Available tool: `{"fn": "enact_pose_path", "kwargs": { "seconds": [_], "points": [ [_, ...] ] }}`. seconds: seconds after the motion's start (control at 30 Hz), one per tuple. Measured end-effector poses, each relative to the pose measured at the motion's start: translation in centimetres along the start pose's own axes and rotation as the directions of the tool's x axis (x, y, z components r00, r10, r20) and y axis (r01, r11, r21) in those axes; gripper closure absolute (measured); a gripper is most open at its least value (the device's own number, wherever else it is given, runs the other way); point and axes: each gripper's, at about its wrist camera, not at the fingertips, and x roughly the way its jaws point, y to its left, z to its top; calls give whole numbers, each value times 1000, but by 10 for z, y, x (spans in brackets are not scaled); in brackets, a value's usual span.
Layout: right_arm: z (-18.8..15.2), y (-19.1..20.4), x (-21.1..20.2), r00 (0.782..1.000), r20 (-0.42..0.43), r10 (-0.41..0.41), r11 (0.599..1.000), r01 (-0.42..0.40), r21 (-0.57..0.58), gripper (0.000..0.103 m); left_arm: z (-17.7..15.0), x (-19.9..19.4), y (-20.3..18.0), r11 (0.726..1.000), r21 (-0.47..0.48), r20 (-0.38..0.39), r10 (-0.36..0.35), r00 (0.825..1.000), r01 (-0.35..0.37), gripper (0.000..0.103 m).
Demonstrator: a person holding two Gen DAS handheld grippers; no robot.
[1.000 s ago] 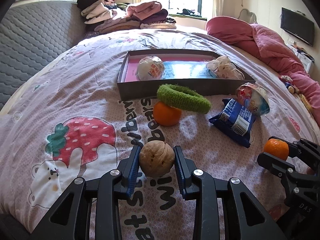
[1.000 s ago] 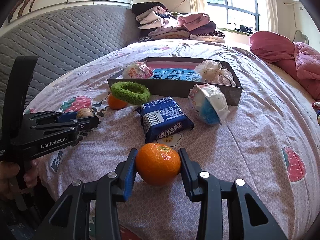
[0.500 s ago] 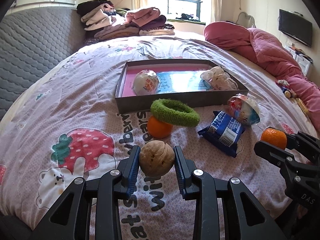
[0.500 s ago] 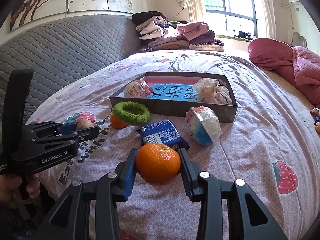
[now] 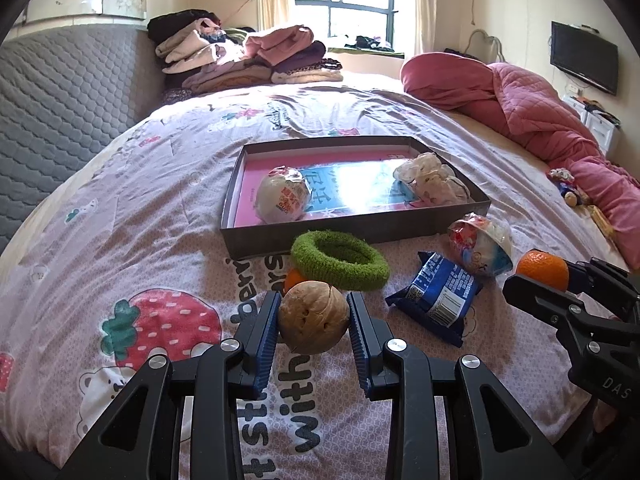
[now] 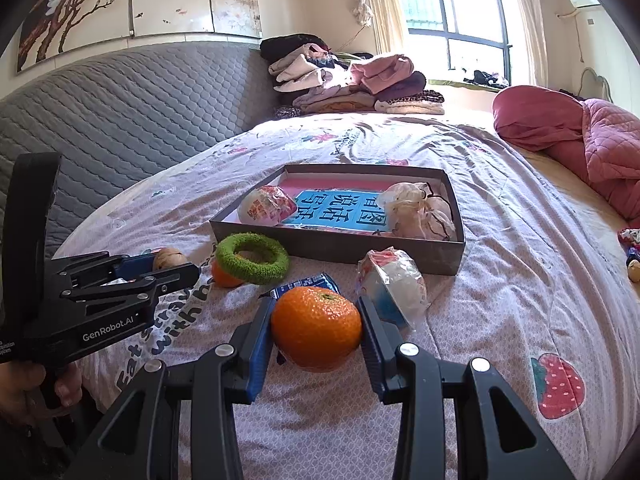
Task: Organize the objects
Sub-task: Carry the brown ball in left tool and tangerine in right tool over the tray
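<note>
My left gripper (image 5: 313,318) is shut on a brown walnut (image 5: 313,317) and holds it above the bedspread, short of the grey box (image 5: 344,234). My right gripper (image 6: 316,330) is shut on an orange mandarin (image 6: 316,328), held above the bed; it also shows in the left wrist view (image 5: 542,270). The box (image 6: 340,246) holds a wrapped white ball (image 5: 283,199) and a crumpled white bag (image 5: 430,178). In front of it lie a green fuzzy ring (image 5: 340,260) resting on a second mandarin (image 5: 294,279), a blue snack packet (image 5: 436,296) and a wrapped toy ball (image 5: 480,244).
Everything lies on a bed with a strawberry-print cover (image 5: 160,320). A grey quilted headboard (image 6: 120,120) is on the left, folded clothes (image 5: 240,56) at the far end, a pink quilt (image 5: 540,120) on the right.
Both grippers have risen and drawn back from the bed with their fruit and nut still held; the box and loose items look further off.
</note>
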Motion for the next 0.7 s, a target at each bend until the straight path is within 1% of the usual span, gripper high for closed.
{"fn": "enact_pose_path", "kwargs": {
  "seconds": [0.23,0.7],
  "points": [
    [10,-3,3,1000,12,-5,1000,6,-8,63,13,5,-5,1000,15,14,-5,1000,4,69],
    [39,-14,20,999,41,-31,999,31,-17,63,48,22,-13,999,35,45,-31,998,30,69]
  ]
}}
